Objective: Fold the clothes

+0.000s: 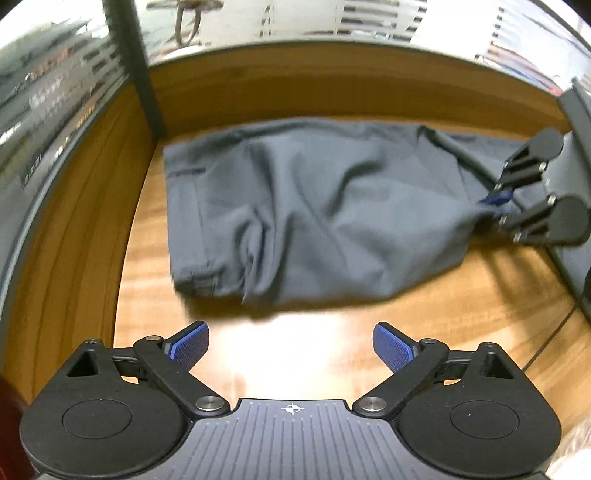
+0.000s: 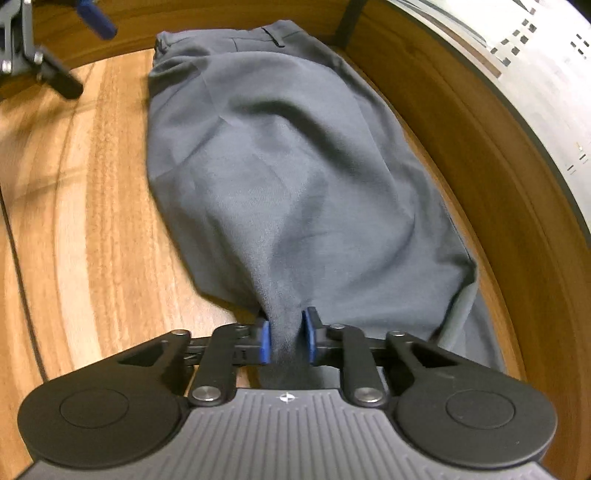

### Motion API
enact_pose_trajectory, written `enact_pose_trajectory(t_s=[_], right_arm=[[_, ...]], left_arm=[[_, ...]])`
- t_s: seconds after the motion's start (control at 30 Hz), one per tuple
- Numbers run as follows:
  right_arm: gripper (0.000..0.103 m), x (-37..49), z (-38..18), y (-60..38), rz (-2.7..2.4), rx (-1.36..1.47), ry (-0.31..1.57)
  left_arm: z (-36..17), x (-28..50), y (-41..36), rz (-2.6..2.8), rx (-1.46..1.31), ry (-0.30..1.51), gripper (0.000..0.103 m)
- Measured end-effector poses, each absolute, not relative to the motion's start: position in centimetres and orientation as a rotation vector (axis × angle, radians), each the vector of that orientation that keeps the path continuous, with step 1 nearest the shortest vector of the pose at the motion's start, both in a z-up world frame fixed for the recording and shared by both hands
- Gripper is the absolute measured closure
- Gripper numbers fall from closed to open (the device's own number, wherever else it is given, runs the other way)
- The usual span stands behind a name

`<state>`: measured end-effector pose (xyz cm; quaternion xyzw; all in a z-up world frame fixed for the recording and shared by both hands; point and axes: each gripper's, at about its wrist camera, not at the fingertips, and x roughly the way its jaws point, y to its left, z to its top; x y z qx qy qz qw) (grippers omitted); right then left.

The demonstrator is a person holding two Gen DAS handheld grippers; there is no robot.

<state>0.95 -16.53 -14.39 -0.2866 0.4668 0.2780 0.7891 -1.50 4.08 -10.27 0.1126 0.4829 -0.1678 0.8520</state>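
Observation:
Grey trousers [image 1: 314, 206] lie folded across the wooden table [image 1: 295, 362], waistband at the left in the left wrist view. My left gripper [image 1: 291, 345] is open and empty, hovering just short of the trousers' near edge. My right gripper [image 2: 287, 341] is shut on a bunched fold of the trousers [image 2: 295, 177] at their near end; it also shows in the left wrist view [image 1: 498, 205] at the garment's right end. The left gripper shows at the top left of the right wrist view [image 2: 92, 18], apart from the cloth.
A raised wooden rim [image 1: 110, 206] runs along the table's left and far sides, close behind the trousers. A dark post [image 1: 144, 70] stands at the back left corner. A glass partition [image 2: 535, 92] lies beyond the rim. A thin seam [image 2: 18, 258] crosses the tabletop.

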Motion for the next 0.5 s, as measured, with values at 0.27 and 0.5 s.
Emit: enact_pose_trajectory(t_s=[0.27,0.5], right_arm=[[0.089,-2.2,-13.2,-19.3,0.629,-0.638,1.055],[0.088,-6.6,-12.6,-23.0,0.613,-0.581,1.166]], left_arm=[[-11.6,-2.9,5.2,-0.346,0.223,1.076,0.007],[-11.9,-3.3,4.2,-0.469,0.213,1.071,0.016]])
